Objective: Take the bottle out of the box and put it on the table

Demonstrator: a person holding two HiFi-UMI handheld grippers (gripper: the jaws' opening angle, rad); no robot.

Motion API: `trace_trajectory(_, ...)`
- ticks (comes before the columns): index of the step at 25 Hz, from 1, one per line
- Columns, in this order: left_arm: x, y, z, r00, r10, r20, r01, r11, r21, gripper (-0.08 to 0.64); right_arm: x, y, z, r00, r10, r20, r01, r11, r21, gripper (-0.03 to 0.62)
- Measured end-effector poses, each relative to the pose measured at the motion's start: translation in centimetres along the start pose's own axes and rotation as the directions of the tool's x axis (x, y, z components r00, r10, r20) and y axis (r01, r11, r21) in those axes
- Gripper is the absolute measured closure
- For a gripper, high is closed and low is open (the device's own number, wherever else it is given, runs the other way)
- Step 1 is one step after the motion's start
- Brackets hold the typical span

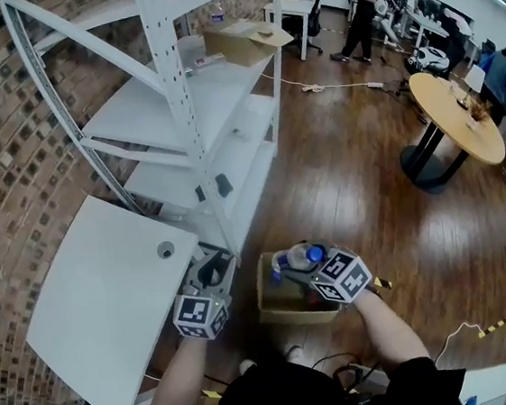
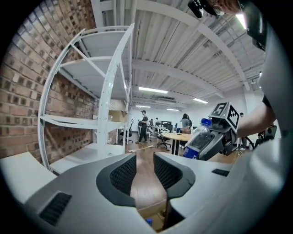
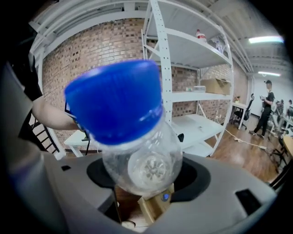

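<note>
I read right tongs (image 3: 147,176) clamped on bottle (image 3: 137,155), blue cap toward camera, over box (image 1: 284,314) | left tongs (image 2: 140,168) narrowly apart, empty | desk (image 1: 101,305) at box's 9 o'clock.

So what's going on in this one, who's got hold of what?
A person is working with a gripper in each hand. The right gripper is clamped on a clear bottle with a blue cap, holding it on its side above the open cardboard box on the floor. The left gripper is beside it with its jaws apart and nothing between them. The bottle is not yet on the white table at the person's left.
</note>
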State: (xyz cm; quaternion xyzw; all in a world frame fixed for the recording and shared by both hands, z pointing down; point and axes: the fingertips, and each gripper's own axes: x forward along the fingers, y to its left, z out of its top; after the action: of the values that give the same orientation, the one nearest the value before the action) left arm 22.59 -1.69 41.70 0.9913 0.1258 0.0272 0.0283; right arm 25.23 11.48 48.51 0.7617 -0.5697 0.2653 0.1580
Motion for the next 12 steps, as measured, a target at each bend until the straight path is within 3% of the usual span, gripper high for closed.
trace_trajectory(5, -6.5, 3.8, 2.1, 0.991, 0.125, 0.041, -0.125, 0.992, -0.016, 0.453, 1.0, 3.7, 4.0, 1.000, 0.026, 0.012, -0.025, 0.997, -0.079, 0.279)
trace_trajectory(12, -16.8, 9.4, 3.9, 0.945, 0.315, 0.086, -0.316, 0.949, -0.004, 0.477, 6.1, 11.0, 9.5, 0.991, 0.127, 0.044, -0.120, 0.982, -0.149, 0.279)
